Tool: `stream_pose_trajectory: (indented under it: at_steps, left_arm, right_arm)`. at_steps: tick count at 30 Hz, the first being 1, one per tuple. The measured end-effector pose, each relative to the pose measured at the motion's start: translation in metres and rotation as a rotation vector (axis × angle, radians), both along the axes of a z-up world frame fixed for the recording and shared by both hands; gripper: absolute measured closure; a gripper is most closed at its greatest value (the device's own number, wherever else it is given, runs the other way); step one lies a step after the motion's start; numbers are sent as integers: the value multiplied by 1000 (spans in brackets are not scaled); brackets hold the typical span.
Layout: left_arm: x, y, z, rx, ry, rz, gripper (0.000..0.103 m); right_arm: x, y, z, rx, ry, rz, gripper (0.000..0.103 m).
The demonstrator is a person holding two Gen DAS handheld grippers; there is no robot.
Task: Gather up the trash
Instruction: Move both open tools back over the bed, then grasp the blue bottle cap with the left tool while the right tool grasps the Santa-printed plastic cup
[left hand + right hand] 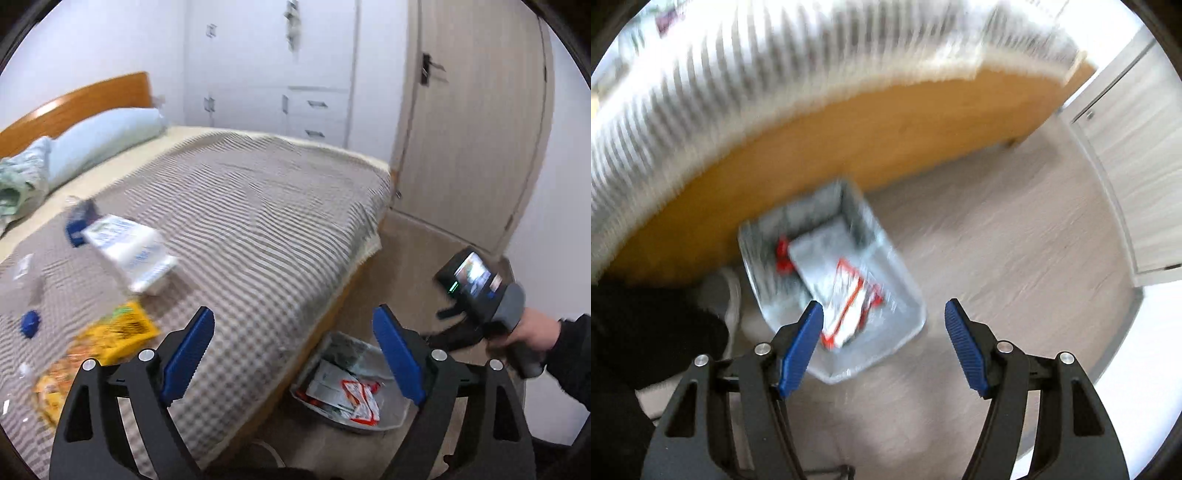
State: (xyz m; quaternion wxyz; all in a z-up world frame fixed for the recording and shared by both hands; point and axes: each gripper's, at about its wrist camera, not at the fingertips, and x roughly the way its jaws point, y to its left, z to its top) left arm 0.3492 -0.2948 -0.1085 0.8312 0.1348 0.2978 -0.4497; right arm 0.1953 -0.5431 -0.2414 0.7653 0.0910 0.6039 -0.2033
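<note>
My left gripper (295,354) is open and empty, over the bed's near edge. On the striped bed cover (258,206) lie a white and blue carton (129,254), a blue packet (79,221), a yellow wrapper (114,332), an orange wrapper (55,384) and a blue cap (30,324). A grey bin (395,413) stands on the floor beside the bed with a red and white wrapper (360,400) inside. My right gripper (884,343) hangs open and empty above that bin (901,273), pointing steeply down at the red and white wrapper (849,306) and a pale packet (820,254).
The wooden bed side (849,140) runs right behind the bin. A hand (532,332) in a dark sleeve holds the right gripper's handle. A closed door (472,129) and white wardrobe (277,74) stand beyond the bed. A pillow (103,140) lies at the headboard. A light shoe (731,295) touches the bin's left side.
</note>
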Motion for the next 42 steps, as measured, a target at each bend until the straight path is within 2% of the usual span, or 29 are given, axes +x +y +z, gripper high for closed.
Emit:
stream_pose_trajectory:
  at_steps: [4, 8, 11, 13, 19, 21, 24, 26, 29, 33, 35, 36, 38, 39, 40, 42]
  left_arm:
    - [25, 46, 21, -51, -14, 100, 16]
    - [62, 90, 31, -85, -4, 231, 15]
    - [94, 122, 31, -100, 7, 339, 15]
    - [113, 147, 32, -106, 15, 412, 15]
    - [168, 214, 29, -94, 10, 575, 14]
    - [184, 230, 26, -89, 31, 621, 14]
    - [223, 256, 9, -68, 147, 693, 14]
    - [257, 263, -12, -25, 253, 741, 14]
    - [296, 252, -37, 15, 331, 675, 14]
    - [339, 221, -67, 177, 378, 652, 16]
    - [352, 213, -73, 266, 430, 658, 23]
    - [354, 210, -72, 287, 428, 652, 23]
    - [354, 200, -67, 330, 363, 598, 23]
    - [358, 196, -72, 367, 372, 576, 23]
    - [363, 196, -76, 378, 407, 564, 23]
    - [379, 201, -90, 360, 533, 558, 24]
  right_arm:
    - [26, 8, 68, -59, -156, 7, 37]
    - [65, 30, 128, -22, -318, 52, 37]
    - [95, 50, 158, -14, -388, 112, 37]
    - [120, 67, 174, -4, -421, 167, 37]
    - [184, 106, 193, 22, -474, 280, 37]
    - [200, 118, 198, 24, -486, 314, 37]
    - [227, 137, 206, 24, -500, 373, 37]
    - [243, 151, 209, 24, -510, 414, 37]
    - [265, 169, 212, 35, -520, 460, 37]
    - [287, 191, 211, 47, -515, 516, 37]
    - [299, 204, 211, 31, -506, 562, 37]
    - [304, 208, 211, 24, -500, 580, 37]
    - [322, 216, 208, 20, -484, 621, 37]
    - [333, 216, 207, 30, -473, 625, 37]
    - [342, 215, 207, 40, -468, 620, 37]
    - [369, 210, 206, 74, -454, 601, 37]
